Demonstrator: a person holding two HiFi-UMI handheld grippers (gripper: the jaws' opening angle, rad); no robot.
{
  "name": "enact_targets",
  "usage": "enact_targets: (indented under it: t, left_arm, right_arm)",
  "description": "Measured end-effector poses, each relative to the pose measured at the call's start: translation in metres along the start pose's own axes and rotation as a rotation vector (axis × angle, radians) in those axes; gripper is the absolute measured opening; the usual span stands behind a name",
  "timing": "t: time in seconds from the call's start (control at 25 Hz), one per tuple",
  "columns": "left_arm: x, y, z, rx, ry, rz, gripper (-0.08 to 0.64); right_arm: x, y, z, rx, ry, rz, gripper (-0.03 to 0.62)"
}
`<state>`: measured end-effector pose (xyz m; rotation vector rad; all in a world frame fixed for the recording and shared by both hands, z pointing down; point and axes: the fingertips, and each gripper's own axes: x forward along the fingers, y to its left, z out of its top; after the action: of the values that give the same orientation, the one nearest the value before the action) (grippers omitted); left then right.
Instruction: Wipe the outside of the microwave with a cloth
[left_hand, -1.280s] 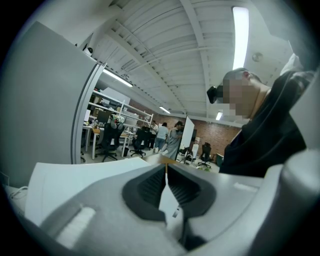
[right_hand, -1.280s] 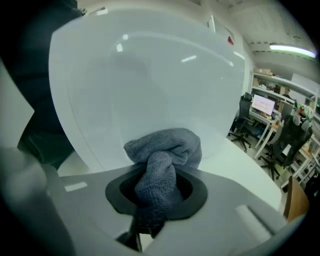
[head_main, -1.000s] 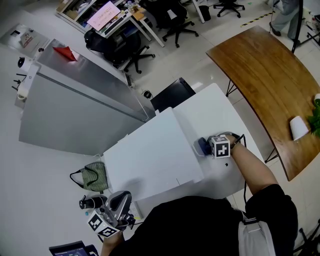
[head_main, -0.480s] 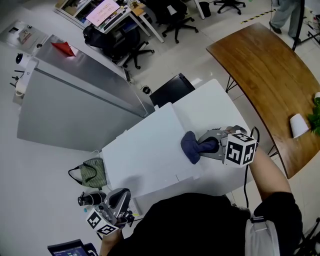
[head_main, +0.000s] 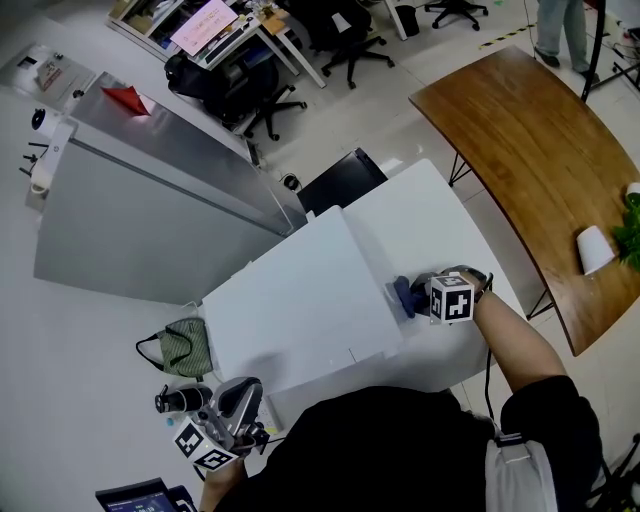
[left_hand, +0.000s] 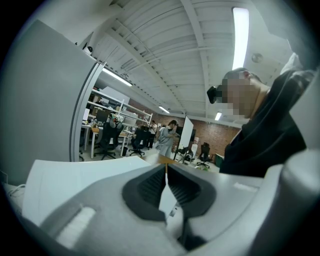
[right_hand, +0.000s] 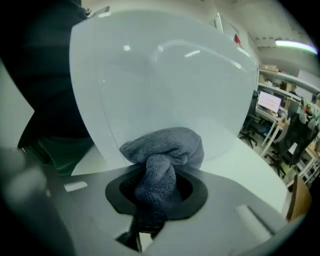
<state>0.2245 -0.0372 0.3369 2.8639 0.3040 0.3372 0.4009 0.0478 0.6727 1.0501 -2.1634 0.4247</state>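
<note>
Right of centre in the head view, the right gripper (head_main: 416, 298) is clamped on a bunched blue-grey terry cloth (head_main: 403, 296). It holds the cloth at the right side wall of the boxy white microwave (head_main: 300, 300), seemingly touching it, above the white bench (head_main: 420, 225). At lower left, the left gripper (head_main: 240, 398) hangs beside the bench, jaws closed on nothing. Wiping that side wall appears to be the step in hand. The next stroke likely calls for sliding the cloth along the panel with steady contact.
</note>
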Motion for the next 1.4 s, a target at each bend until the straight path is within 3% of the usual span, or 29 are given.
enact_targets:
  t: [0.16, 0.32, 0.4, 0.52, 0.64, 0.72, 0.84, 0.96, 1.4]
  left_arm:
    - [0.003, -0.001, -0.001, -0.002, -0.002, -0.007, 0.011]
    - [0.007, -0.003, 0.001, 0.001, -0.006, -0.023, 0.011]
    - [0.007, -0.002, 0.002, 0.001, -0.012, -0.026, 0.011]
    - [0.008, 0.000, 0.003, -0.002, -0.012, -0.027, 0.011]
    - [0.011, 0.003, 0.000, -0.009, -0.002, -0.035, 0.011]
    - [0.014, 0.002, -0.001, -0.010, 0.002, -0.044, 0.011]
    - [0.017, 0.001, -0.001, -0.007, 0.003, -0.054, 0.011]
    - [0.016, 0.001, -0.002, -0.008, 0.002, -0.055, 0.011]
    - [0.011, 0.000, 0.000, -0.009, -0.002, -0.043, 0.011]
  right_arm:
    - [0.036, -0.006, -0.033, 0.008, 0.154, 0.008, 0.071]
    - [0.029, -0.001, -0.034, 0.000, 0.166, 0.034, 0.071]
    - [0.001, 0.002, -0.019, 0.004, 0.093, 0.011, 0.071]
    - [-0.068, 0.006, 0.034, 0.015, -0.133, -0.054, 0.071]
    - [-0.128, 0.026, 0.089, -0.067, -0.315, -0.063, 0.071]
    - [-0.145, 0.038, 0.113, -0.128, -0.361, -0.056, 0.071]
    - [-0.135, 0.045, 0.117, -0.184, -0.290, -0.067, 0.071]
    - [-0.111, 0.045, 0.095, -0.193, -0.169, -0.063, 0.071]
    - [-0.003, 0.036, -0.004, -0.102, 0.143, 0.058, 0.071]
